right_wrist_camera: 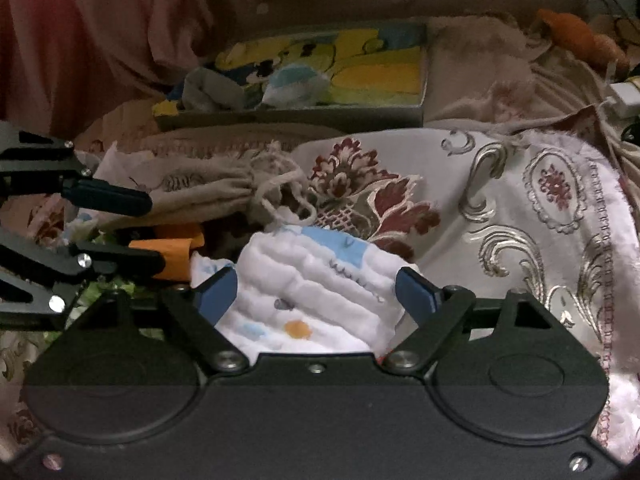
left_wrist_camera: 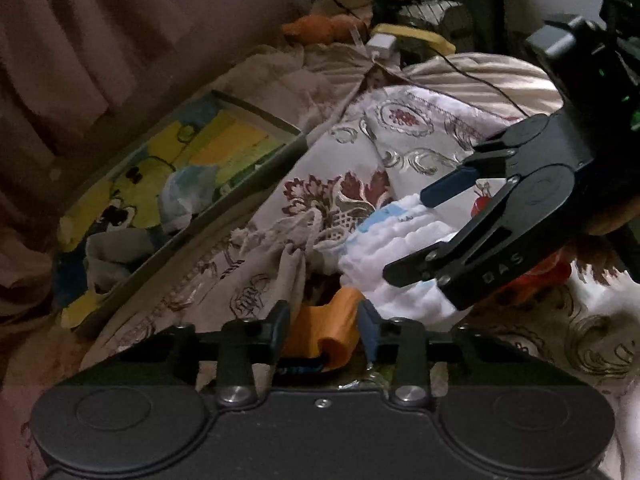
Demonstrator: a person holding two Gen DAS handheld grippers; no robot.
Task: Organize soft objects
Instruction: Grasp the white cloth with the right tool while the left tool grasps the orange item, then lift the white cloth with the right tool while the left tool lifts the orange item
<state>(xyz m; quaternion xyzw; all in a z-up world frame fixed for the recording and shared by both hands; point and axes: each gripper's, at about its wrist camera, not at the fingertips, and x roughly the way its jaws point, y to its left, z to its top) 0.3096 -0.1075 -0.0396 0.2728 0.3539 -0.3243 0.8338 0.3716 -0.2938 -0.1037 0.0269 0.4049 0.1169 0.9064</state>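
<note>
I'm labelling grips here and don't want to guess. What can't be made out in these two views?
- Left wrist view: whether the left gripper presses the orange cloth; dim, partly hidden by the fingers.
- Right wrist view: the white cloth's lower edge, behind the right gripper body.
- Both views: the box contents, blurred.

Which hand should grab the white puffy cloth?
Right. The right gripper already has its fingers either side of the white quilted cloth; the left gripper is around an orange fabric piece.

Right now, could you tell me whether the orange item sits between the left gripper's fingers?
Yes, the orange item sits between the two fingers of the left gripper in the left wrist view.
</note>
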